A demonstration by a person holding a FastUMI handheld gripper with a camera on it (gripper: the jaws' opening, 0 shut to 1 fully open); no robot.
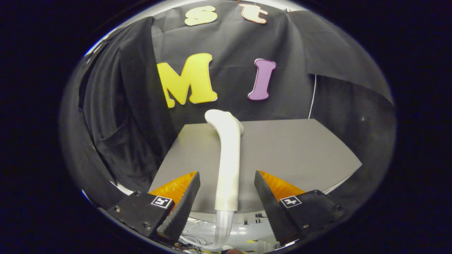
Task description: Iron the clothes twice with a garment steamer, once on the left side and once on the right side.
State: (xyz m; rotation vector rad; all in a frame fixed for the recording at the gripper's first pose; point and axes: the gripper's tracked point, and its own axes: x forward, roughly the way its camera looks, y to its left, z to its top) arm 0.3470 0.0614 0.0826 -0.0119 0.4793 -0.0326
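- Your claw (227,197) stands wide, holding nothing; neither finger touches the steamer (228,158).
- The steamer lies on the grey tabletop (293,151), its handle running between your fingers and crossing the tabletop's near edge, with its head reaching toward the far edge.
- A clear hose (223,225) leaves the handle's lower end and hangs below the near edge, between your fingers.
- Judging by this, you are at the pickup step: the steamer is not yet gripped and neither pass has begun.
- Your next move calls for easing forward until the handle sits squarely between the fingers, then closing on its straight part, above the hose joint.
- Mind the hose: it may drag or snag as you lift.
- Dark cloth (116,116) hangs beyond the tabletop's left edge; whether it is the clothes, you cannot tell.
- No containers are on the tabletop.
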